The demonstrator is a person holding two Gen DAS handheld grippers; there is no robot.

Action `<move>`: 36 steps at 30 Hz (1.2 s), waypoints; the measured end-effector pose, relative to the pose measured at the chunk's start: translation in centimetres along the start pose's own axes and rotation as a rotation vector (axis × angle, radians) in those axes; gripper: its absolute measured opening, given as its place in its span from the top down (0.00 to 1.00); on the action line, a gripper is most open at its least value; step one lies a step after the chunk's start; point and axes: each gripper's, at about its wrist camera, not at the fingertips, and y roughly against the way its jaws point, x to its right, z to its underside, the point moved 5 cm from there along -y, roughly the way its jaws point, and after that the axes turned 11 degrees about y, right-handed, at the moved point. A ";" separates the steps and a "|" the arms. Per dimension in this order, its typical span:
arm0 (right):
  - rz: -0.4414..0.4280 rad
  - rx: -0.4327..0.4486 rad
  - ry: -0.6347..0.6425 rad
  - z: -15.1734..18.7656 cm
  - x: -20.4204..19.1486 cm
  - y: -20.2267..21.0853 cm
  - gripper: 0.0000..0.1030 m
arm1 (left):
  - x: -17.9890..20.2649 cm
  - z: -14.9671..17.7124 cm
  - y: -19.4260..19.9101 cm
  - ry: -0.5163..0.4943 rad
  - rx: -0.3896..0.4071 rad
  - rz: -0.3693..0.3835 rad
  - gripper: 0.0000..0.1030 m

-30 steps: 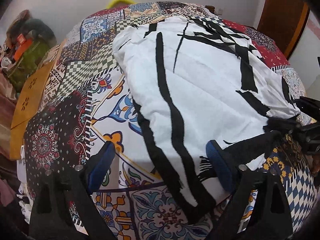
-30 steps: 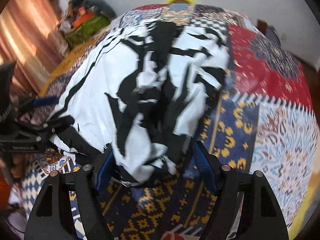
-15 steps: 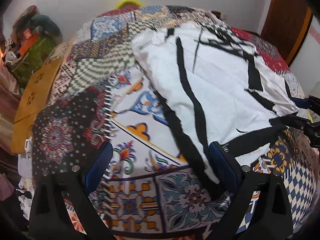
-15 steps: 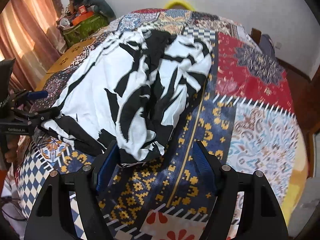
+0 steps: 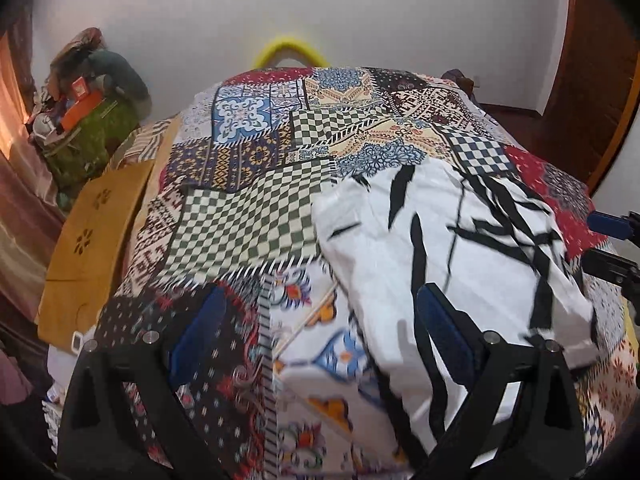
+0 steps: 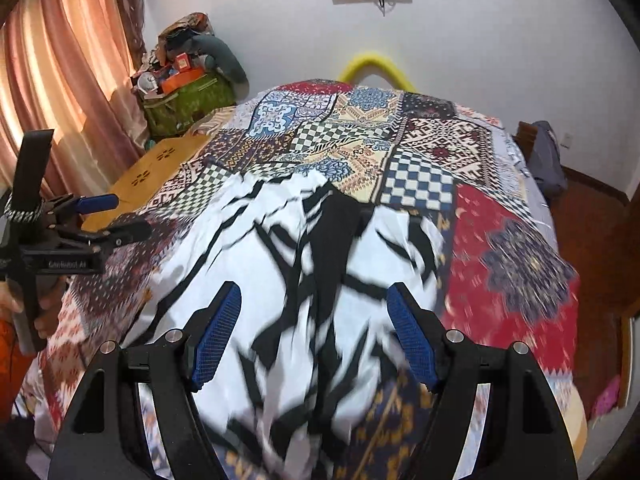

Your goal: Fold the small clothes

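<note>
A white garment with black streaks point(image 5: 448, 256) lies spread on the patchwork bedspread point(image 5: 248, 208). It also shows in the right wrist view point(image 6: 304, 280), blurred by motion. My left gripper point(image 5: 320, 340) is open and empty, above the bedspread just left of the garment's near edge. It shows from the side in the right wrist view point(image 6: 116, 216), jaws apart. My right gripper point(image 6: 312, 336) is open and empty, hovering above the garment's near part. Its tips show at the right edge of the left wrist view point(image 5: 612, 244).
A yellow wooden board point(image 5: 92, 240) lies along the bed's left side. A green bag piled with clutter point(image 6: 184, 96) stands in the far left corner by pink curtains point(image 6: 60, 80). A yellow hoop point(image 6: 376, 68) rises behind the bed. A wooden door point(image 5: 596, 80) is at right.
Both grippers have let go of the garment and pulled back and up. The garment now lies on the bed, farther from both cameras, and more of the room shows.
</note>
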 end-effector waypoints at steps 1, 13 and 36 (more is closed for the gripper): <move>-0.014 -0.013 -0.011 -0.5 0.3 -1.2 0.30 | 0.1 -0.5 -0.9 0.000 -0.010 0.004 0.05; -0.146 -0.113 -0.112 -1.7 2.6 -9.8 0.93 | 1.4 -0.7 -10.9 0.047 -0.200 0.051 0.32; -0.139 -0.123 0.150 0.8 -3.9 -3.6 0.62 | 3.7 1.5 -3.2 -0.029 -0.137 0.167 0.32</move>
